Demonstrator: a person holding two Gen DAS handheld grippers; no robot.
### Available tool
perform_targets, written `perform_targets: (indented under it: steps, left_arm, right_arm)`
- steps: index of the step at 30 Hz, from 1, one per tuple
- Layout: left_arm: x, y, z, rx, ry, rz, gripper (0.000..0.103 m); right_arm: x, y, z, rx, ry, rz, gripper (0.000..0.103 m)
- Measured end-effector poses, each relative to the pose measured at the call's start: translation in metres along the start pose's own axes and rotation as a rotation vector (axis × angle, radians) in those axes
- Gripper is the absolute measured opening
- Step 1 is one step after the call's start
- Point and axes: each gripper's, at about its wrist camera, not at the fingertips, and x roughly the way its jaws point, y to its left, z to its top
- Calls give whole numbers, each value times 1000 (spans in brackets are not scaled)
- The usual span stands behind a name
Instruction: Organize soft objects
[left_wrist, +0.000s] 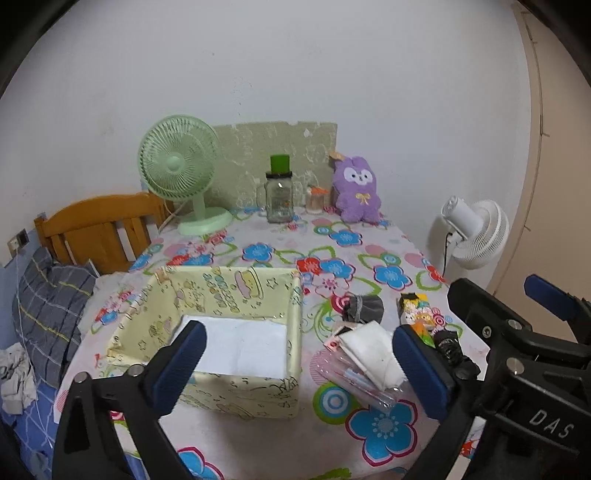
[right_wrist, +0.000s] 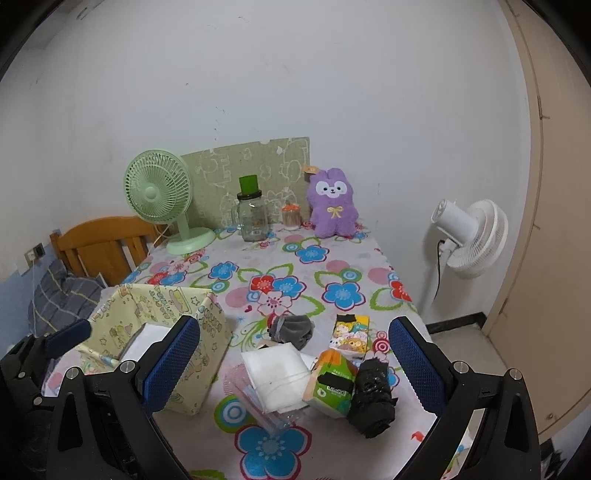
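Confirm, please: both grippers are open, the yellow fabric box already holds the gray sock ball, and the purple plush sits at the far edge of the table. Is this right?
Not quite. The gray sock ball lies on the tablecloth to the right of the yellow fabric box, not inside it; the right wrist view shows this. The rest holds: the left gripper and right gripper are open, and the purple plush sits at the far edge.

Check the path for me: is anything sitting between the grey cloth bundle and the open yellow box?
Nothing visible blocks it. The grey cloth bundle lies on the floral tablecloth just right of the yellow box, with only bare cloth between them. The white folded cloth and clear pouch sit nearer the camera, off that line.
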Motion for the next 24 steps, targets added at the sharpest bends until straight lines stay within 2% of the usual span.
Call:
perform_targets:
  steps: [11, 24]
  left_arm:
    - [-5, -3, 1, 20, -4, 60, 103]
    - [-7, 1, 0, 3, -7, 55, 103]
  right_arm:
    - [-8, 4, 0, -29, -15, -11, 103]
    - [-13, 1, 2, -19, -24, -21, 103]
